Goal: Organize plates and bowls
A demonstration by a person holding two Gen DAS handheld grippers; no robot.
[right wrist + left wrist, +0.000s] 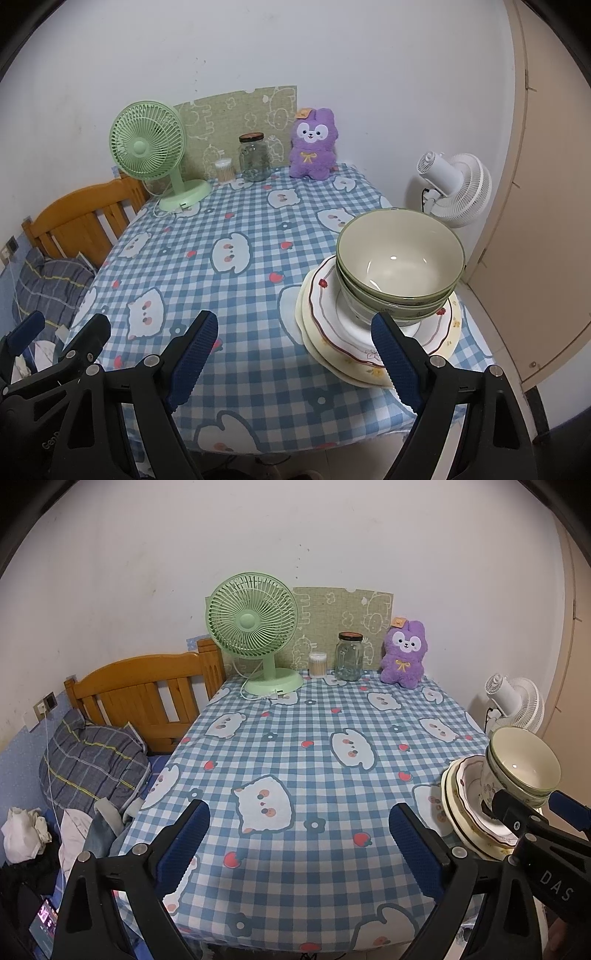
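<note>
1. Left gripper (299,834) hovered over the near part of the bench (295,738), fingers (184,834) spread wide, holding nothing.
2. Right gripper (295,354) sat at the near edge too, fingers (395,354) wide apart and empty; its right finger was in front of the plates' near rim, contact unclear.
3. Stack of plates (328,325) lay on the bench's near-right corner, about three, edges slightly offset.
4. Nested green bowls (400,266) stood upright on top of the plates, rims level, top one empty.
5. Checked cloth with cat print covered the bench.
6. Far edge, left to right: green fan (255,627), cotton swab tub (317,664), glass jar (349,657), purple plush (404,653).
7. White fan (456,188) stood beyond the bench's right side.
8. Wooden bed frame (147,694) was on the left.
</note>
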